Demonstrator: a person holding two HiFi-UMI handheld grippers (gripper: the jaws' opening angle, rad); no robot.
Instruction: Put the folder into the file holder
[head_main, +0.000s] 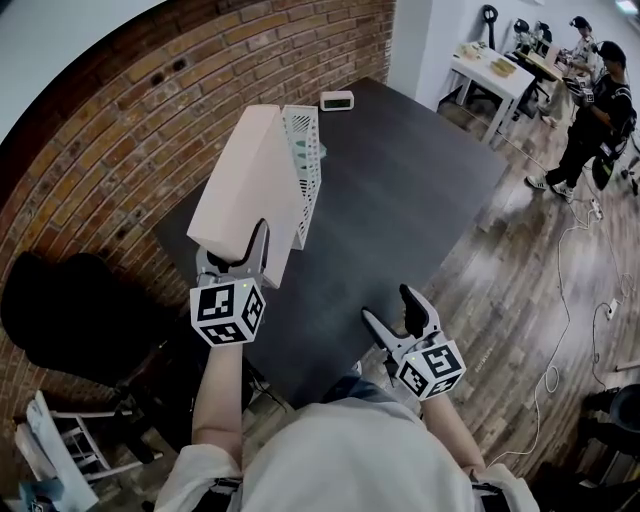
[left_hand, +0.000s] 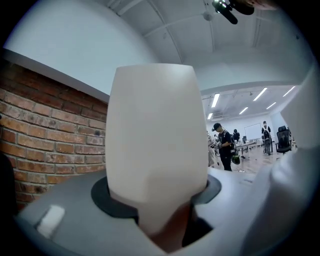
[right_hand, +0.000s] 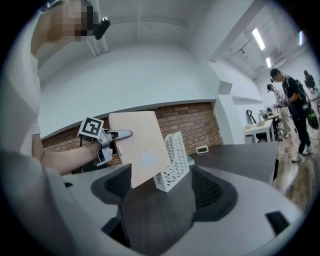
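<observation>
The dark desk (head_main: 420, 200) stands against a brick wall (head_main: 110, 130). Over its left part a pale folder (head_main: 245, 185) is held up off the desktop, tilted, just beside the white perforated file holder (head_main: 306, 165) and partly in front of it; whether they touch cannot be told. The left tool (head_main: 235, 262) is clamped on the folder's near end. The right tool (head_main: 392, 312) hangs over the desk's near edge, jaws apart, nothing between them. A small white device (head_main: 337, 100) sits at the far edge.
</observation>
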